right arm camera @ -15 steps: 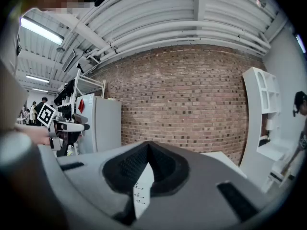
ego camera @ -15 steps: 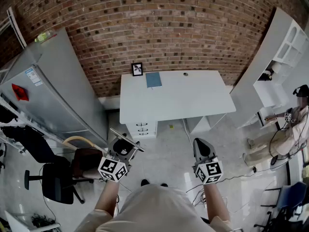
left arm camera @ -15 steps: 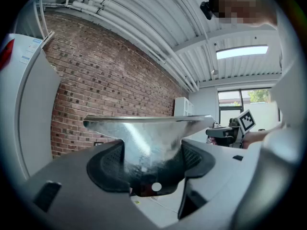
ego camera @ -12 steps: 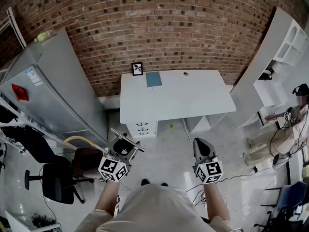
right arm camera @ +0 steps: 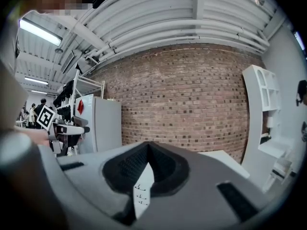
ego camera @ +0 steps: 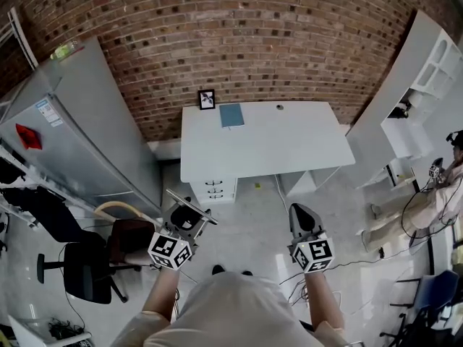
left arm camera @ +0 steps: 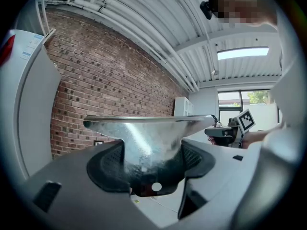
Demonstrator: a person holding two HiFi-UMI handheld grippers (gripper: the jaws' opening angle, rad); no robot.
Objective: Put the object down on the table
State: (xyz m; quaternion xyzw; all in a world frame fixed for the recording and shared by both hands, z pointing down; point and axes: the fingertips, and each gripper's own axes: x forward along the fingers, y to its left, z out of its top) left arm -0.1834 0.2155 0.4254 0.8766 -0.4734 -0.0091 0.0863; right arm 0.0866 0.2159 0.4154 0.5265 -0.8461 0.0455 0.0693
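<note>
Hardly anything has changed in the last half second. In the head view the brick wall [ego camera: 239, 35] and the grey fridge [ego camera: 79, 136] sit where they did, and the white table [ego camera: 289, 150] looks as far off as before. Open floor lies between the table and us, so we judge the put-down not yet begun; the approach comes first.

The white shelf unit [ego camera: 423, 85] on the right holds a few small items, too small to name. The drawers [ego camera: 213, 190] under the table's left end are shut, contents hidden.

The left gripper [ego camera: 182, 224] is held level and clamped on a metal bowl [left arm camera: 149, 135], with one dark pad on each side of its body below the wide flat rim. The grip has not changed, and the bowl is off the table, held well short of it. The left gripper view shows the bowl side-on and the head view shows only a dark hollow, so we cannot tell if anything is in it.

The right gripper [ego camera: 302, 215] tips slightly down with its jaws together, nothing between them.

A blue notebook [ego camera: 231, 116], a picture frame [ego camera: 207, 99] and a tiny round thing [ego camera: 279, 108] sit along the table's far edge. The near part is bare, so there is room for the bowl.
</note>
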